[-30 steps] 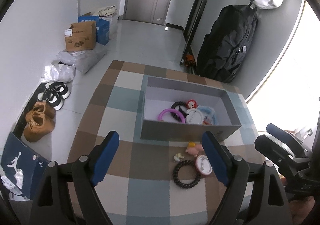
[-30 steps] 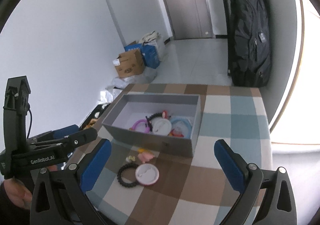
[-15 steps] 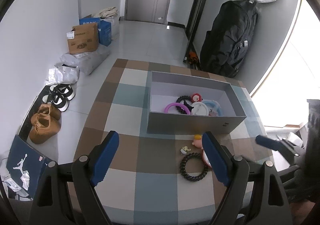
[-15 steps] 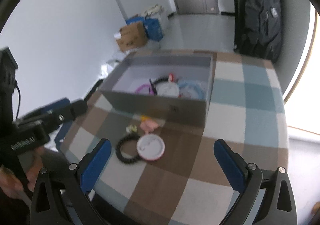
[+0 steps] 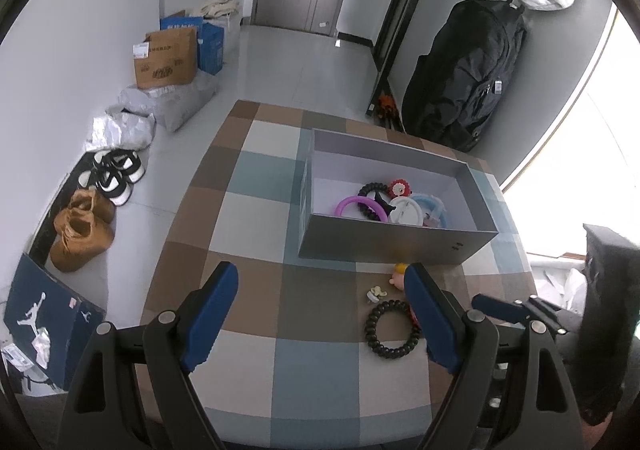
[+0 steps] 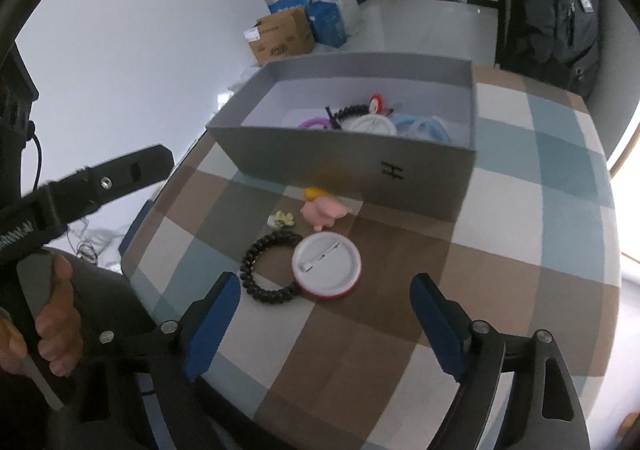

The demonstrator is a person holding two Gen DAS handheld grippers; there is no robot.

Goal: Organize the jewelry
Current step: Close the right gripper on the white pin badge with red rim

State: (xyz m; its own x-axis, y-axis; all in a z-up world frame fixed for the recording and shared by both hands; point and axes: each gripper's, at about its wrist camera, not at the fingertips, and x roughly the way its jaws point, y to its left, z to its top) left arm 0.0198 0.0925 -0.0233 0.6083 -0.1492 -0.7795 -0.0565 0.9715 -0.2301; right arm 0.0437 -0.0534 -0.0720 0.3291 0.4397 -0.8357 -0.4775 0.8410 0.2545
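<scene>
- Grey box: upper centre of the right wrist view, on the checked bench; several pieces already lie inside, so it is likely the collecting place.
- Loose items, centre of frame, before the box: black bead bracelet touching the round white badge lying pin-side up; pink figure and small pale clip just beside.
- Right tongs: lower frame, closing, nothing between them; aimed at the badge, likely the next pick.
- Left tongs: spread, empty, hovering near the bracelet.
- Hidden: badge front; the left view's own finger covers most of the badge; box contents overlap, hard to count.
</scene>
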